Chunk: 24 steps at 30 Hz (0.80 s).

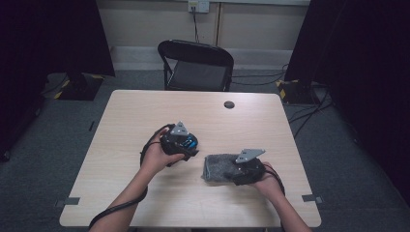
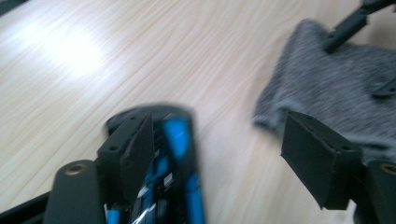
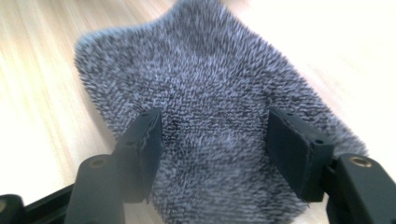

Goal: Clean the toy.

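on the desk (image 1: 145, 116), right of centre, lies a grey fuzzy cloth (image 1: 217, 168), folded into a small thick pad. from the high view my right tongs (image 1: 237, 175) sit at its near right edge, and my left tongs (image 1: 192, 147) hang just left of it, apart from the fabric.

right gripper view: the tongs (image 3: 212, 154) stand part open, one jaw either side of the cloth (image 3: 205, 93), which lies under and between them. pads look clear of the pile; i judge nothing is pinched yet. the picture is soft, so contact at the jaw tips i cannot rule out.

left gripper view: the tongs (image 2: 224, 154) gape wide, with bare desk (image 2: 70, 56) between the jaws. a blue and black part crowds the left jaw; it looks like the gripper's own body, though blur leaves me unsure. the cloth (image 2: 327, 88) is off to the right, its corner just beyond the right jaw.

risks, as i read them:
- right tongs close on the top layer only; the fold opens and the pad slides apart.
- jaws press flat and skid over the fuzzy nap, dragging the cloth toward the desk edge instead of lifting it.
- left tongs come in blind through blur and clip the right tongs, which already show over the far edge of the cloth.
- a grab at the corner alone bunches the fabric.
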Each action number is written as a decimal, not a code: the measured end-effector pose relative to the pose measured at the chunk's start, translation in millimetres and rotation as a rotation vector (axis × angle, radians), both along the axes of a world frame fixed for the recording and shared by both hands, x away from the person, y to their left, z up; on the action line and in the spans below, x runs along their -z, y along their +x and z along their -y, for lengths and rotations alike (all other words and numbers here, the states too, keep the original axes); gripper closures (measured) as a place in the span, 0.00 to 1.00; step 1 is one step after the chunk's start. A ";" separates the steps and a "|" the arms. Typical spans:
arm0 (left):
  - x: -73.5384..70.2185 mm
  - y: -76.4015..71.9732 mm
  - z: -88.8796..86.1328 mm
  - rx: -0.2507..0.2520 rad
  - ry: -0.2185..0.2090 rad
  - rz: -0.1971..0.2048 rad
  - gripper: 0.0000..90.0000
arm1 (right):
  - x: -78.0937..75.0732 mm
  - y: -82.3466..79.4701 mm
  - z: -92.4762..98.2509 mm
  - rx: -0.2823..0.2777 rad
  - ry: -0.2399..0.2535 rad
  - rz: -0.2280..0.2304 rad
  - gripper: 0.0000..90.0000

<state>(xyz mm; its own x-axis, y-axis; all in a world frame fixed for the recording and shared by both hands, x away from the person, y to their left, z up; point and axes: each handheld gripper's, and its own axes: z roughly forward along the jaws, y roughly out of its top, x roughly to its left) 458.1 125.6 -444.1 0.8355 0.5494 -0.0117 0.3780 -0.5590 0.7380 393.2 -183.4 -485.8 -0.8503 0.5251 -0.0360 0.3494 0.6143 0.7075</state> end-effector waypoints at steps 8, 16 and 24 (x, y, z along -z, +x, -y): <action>22.6 23.9 -11.2 -0.023 0.019 -0.037 0.19 | 9.3 2.3 5.0 0.020 0.065 -0.032 0.40; 39.1 40.4 -5.3 -0.064 0.013 -0.082 0.19 | 10.2 0.8 4.2 0.025 0.061 -0.020 0.40; 49.5 43.4 5.9 -0.088 0.039 -0.090 0.19 | 11.2 0.2 4.5 0.031 0.069 -0.019 0.41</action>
